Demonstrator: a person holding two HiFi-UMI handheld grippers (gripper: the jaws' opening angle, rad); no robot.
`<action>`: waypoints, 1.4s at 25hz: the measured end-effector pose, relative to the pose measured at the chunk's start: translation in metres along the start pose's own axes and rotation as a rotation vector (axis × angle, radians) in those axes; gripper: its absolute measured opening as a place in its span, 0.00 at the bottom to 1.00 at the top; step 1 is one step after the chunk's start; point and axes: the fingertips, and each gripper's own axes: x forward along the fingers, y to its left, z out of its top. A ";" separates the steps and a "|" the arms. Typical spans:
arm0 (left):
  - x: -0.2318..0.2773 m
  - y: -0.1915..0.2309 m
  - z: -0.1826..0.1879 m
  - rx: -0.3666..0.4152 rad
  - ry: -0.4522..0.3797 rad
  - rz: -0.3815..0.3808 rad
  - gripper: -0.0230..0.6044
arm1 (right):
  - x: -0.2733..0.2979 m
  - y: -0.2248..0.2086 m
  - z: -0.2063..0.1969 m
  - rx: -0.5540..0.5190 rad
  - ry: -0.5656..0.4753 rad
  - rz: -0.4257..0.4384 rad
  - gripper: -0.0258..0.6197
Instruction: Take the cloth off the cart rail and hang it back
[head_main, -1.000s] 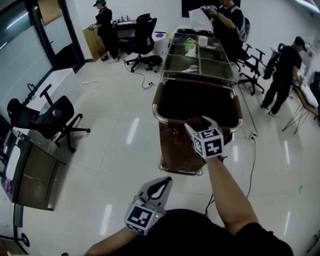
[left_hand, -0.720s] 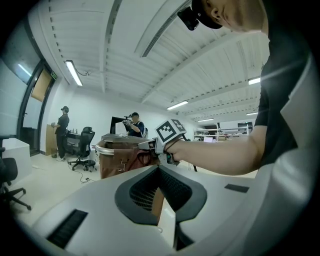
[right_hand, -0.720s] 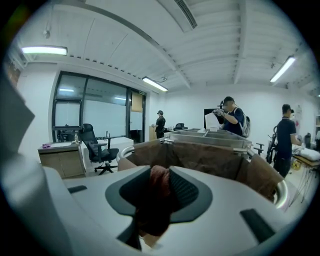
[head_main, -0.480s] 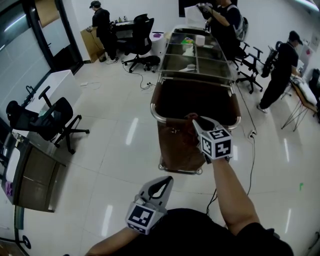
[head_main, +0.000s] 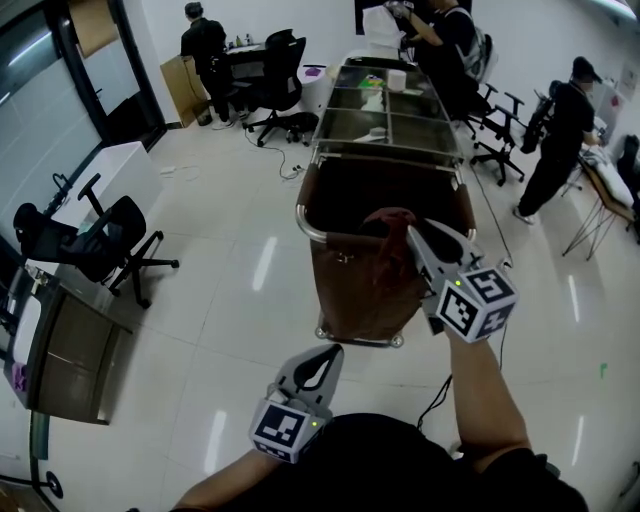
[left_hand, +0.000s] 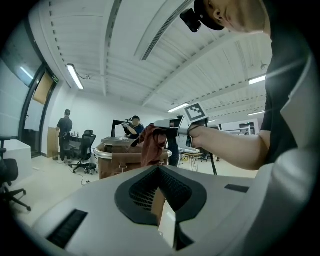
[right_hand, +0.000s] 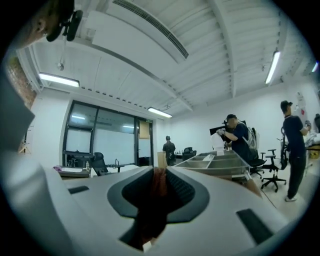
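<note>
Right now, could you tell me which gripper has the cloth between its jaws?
The right gripper, up at the cart rail, its jaws closing on the reddish cloth; the left gripper hangs low, shut and empty.

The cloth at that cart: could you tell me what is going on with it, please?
A person works with tongs in each hand. The right tongs are closing on the reddish cloth, which sits between them, bunched above the near rail of the cart. The left tongs are shut and empty, held low by the person's body.
</note>
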 end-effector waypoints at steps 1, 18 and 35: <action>0.001 -0.002 0.000 -0.001 -0.002 0.000 0.04 | -0.010 0.004 0.008 -0.004 -0.021 0.010 0.18; 0.015 -0.018 0.013 -0.001 -0.050 0.036 0.04 | -0.128 0.054 -0.036 -0.046 0.082 0.141 0.18; 0.027 -0.031 0.022 0.003 -0.063 0.040 0.04 | -0.143 0.050 -0.130 0.099 0.212 0.131 0.18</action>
